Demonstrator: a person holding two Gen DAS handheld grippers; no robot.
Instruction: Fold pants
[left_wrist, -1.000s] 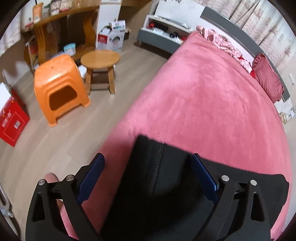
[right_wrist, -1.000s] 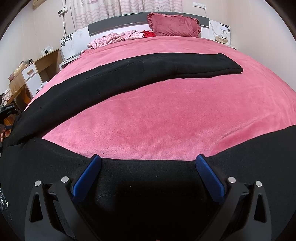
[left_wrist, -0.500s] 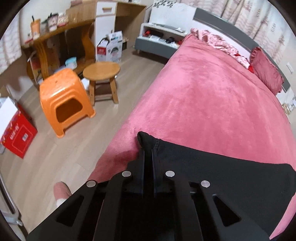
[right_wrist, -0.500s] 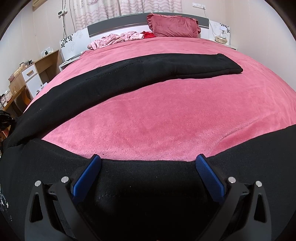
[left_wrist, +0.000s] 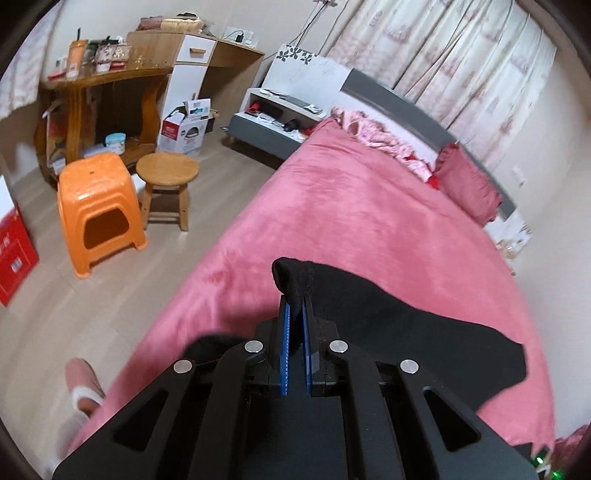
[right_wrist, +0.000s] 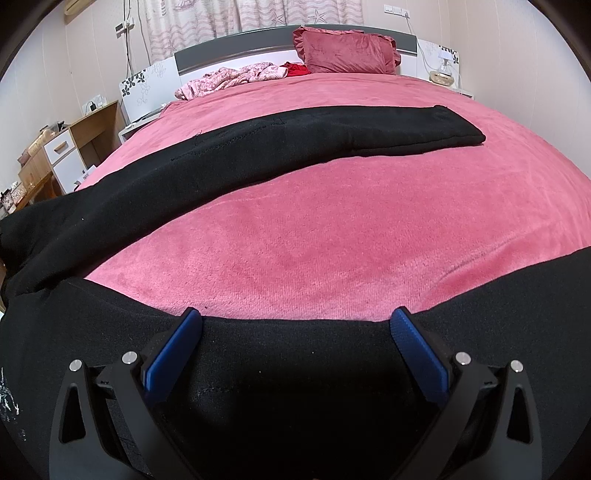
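Note:
Black pants (right_wrist: 280, 144) lie spread on a pink bed (right_wrist: 332, 229). One leg runs across the far part of the bed; the other leg (right_wrist: 295, 369) lies under my right gripper. My left gripper (left_wrist: 294, 306) is shut on a corner of the pants (left_wrist: 293, 277) near the bed's left edge and holds it lifted off the cover. The cloth trails right from it (left_wrist: 424, 332). My right gripper (right_wrist: 295, 325) is open, its blue pads (right_wrist: 173, 354) resting over the near leg's edge.
An orange plastic stool (left_wrist: 98, 206) and a round wooden stool (left_wrist: 168, 181) stand on the floor left of the bed. A wooden desk (left_wrist: 103, 99) and boxes stand behind them. A dark pink pillow (right_wrist: 347, 50) and crumpled pink cloth (right_wrist: 232, 79) lie at the headboard.
My left gripper closed on the pants corner and has lifted it off the bed. My right gripper has stayed open and still.

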